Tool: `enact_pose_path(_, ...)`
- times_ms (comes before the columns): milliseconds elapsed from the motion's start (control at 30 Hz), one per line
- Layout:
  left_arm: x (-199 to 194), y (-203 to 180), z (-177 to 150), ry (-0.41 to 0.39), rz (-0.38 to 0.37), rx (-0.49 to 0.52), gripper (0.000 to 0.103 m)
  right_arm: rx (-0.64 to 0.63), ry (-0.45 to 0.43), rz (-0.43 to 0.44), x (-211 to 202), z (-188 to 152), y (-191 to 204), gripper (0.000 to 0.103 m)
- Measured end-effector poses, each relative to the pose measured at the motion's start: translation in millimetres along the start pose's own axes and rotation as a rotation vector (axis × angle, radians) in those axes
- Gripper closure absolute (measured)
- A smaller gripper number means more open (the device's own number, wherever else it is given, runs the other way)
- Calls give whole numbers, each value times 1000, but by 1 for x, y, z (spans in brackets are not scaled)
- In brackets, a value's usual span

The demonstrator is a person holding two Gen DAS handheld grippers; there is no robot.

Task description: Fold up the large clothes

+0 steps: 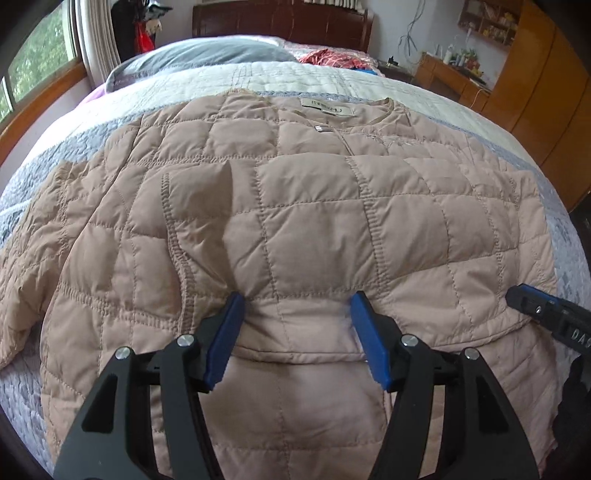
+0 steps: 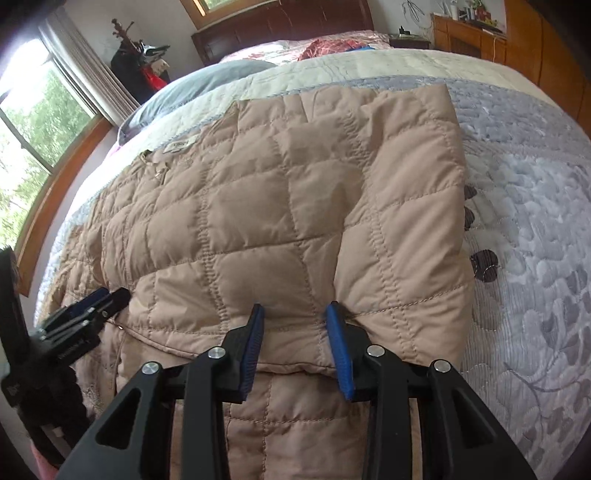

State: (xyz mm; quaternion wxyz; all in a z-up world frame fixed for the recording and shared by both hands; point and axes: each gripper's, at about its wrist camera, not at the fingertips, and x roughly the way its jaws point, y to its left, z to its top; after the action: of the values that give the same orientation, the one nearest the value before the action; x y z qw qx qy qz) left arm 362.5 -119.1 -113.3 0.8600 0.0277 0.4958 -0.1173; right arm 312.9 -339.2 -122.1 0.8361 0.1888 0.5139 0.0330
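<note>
A beige quilted jacket [image 1: 295,206] lies spread on the bed, its collar label [image 1: 328,108] at the far side. Its near part is doubled over onto the body, and the fold's edge runs across just beyond both grippers. My left gripper [image 1: 297,299] is shut on a bunched stretch of that folded layer, which puckers between the blue pads [image 1: 225,339]. My right gripper [image 2: 295,306] pinches the same layer further right, near the jacket's right edge [image 2: 454,206]. Each gripper also shows at the edge of the other's view: the right gripper [image 1: 535,306] and the left gripper [image 2: 92,302].
The bed wears a grey and cream quilted cover [image 2: 524,229]. A grey pillow [image 1: 207,55] and a red cloth [image 1: 332,57] lie near the dark headboard [image 1: 280,18]. A window [image 2: 33,122] is on the left, with wooden cabinets [image 1: 546,85] to the right.
</note>
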Motion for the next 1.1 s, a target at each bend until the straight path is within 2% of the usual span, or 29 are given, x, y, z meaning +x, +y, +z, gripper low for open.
enact_pose_path(233,1,2,4,5,-29,-10,41,-4,-14,12,0,-3,-4,68)
enact_pose_path(367,-2,2,6,10,-34,-11,42,-36,-39,31,-7,-3,2,59)
enact_pose_path(500,-28,12,6,1,-48,-52,42,-69,-96,102,-33,-2,10,57)
enact_pose_path(567,-43,21,3,-17,-52,-75,41,-95,-116,96,-46,-3,16,57)
enact_pose_path(667,-70,46,-7,-61,-13,-105,37,-96,-101,109,-52,-4,20,56)
enact_pose_path(767,-93,90,-24,-75,42,-170,33,-84,-72,88,-50,-5,20,56)
enact_pose_path(833,-107,134,-42,-77,103,-237,31,-82,-63,53,-48,-4,19,56)
enact_pose_path(933,-124,193,-64,-81,196,-328,29,-68,-46,44,-42,-5,15,56)
enact_pose_path(967,-130,221,-75,-76,235,-378,29,-66,-41,43,-41,-7,14,56)
enact_pose_path(1100,-146,304,-104,-61,305,-549,28,-70,-34,11,-39,-8,14,56)
